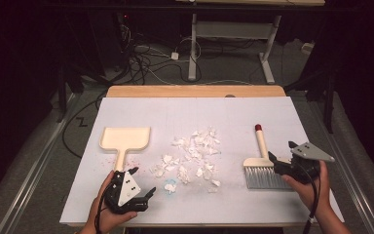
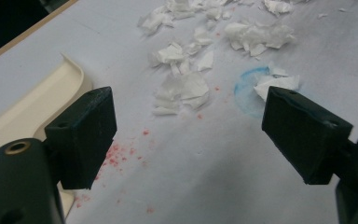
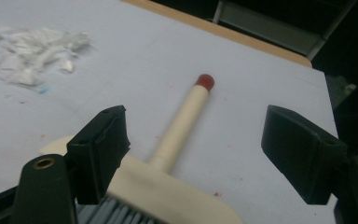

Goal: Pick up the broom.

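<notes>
The right gripper [image 3: 193, 156] hangs wide over the brush [image 3: 177, 135], light and rigid, best pinched mid-handle just ahead.

No readable text, label, brand, number or sign anywhere: none on the white table cover [image 1: 224, 117], none on the cream dustpan [image 1: 125, 138], none on the brush [image 1: 261, 165], none on either gripper

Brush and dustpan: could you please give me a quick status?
Both grippers open, left, right. Brush lies ungrasped below right fingers. Dustpan untouched. Paper scraps between; nothing blocking.
</notes>
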